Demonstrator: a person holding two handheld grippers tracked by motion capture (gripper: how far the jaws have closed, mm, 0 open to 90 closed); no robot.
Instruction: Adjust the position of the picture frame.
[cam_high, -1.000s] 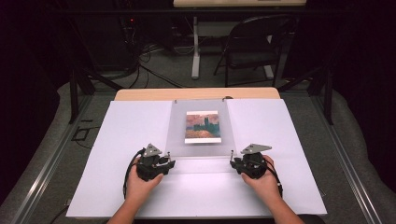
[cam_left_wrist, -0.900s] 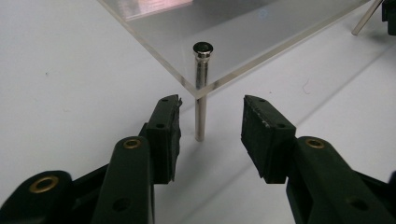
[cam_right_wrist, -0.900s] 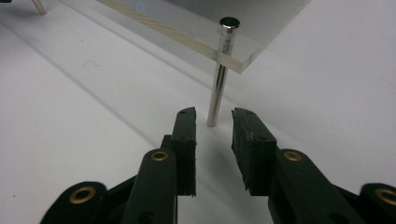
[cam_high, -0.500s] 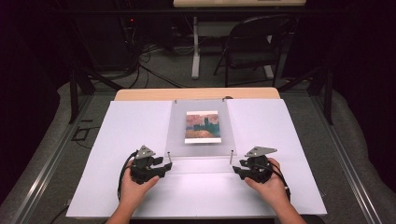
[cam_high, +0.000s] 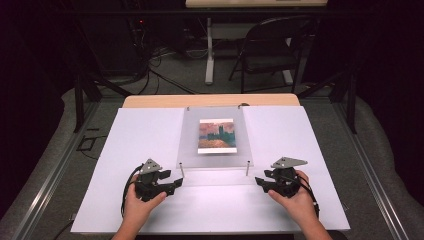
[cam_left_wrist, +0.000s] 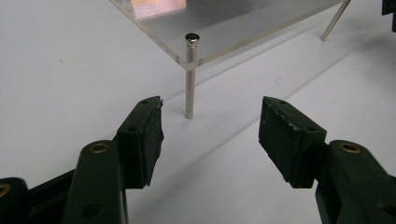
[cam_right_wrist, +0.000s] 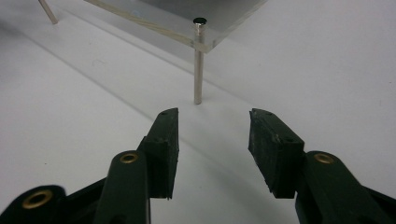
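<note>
Light falls from above onto the white table (cam_high: 300, 150), which glows bright against a dark, murky room. The high view is soft and grainy. In both gripper views the near tongs are slightly blurred, the metal legs (cam_left_wrist: 189, 79) cast faint shadows, and the clear panel (cam_right_wrist: 154, 25) edge catches a pale glare.

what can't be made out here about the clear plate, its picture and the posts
- Picture: high view, too small for detail; left gripper view, cut off by the top edge.
- Clear plate: far posts, high view, too small to make out.
- Post: whether fixed to the plate, unclear.
- Left hand-held gripper and right hand-held gripper: bodies cut off by the bottom edge.
</note>
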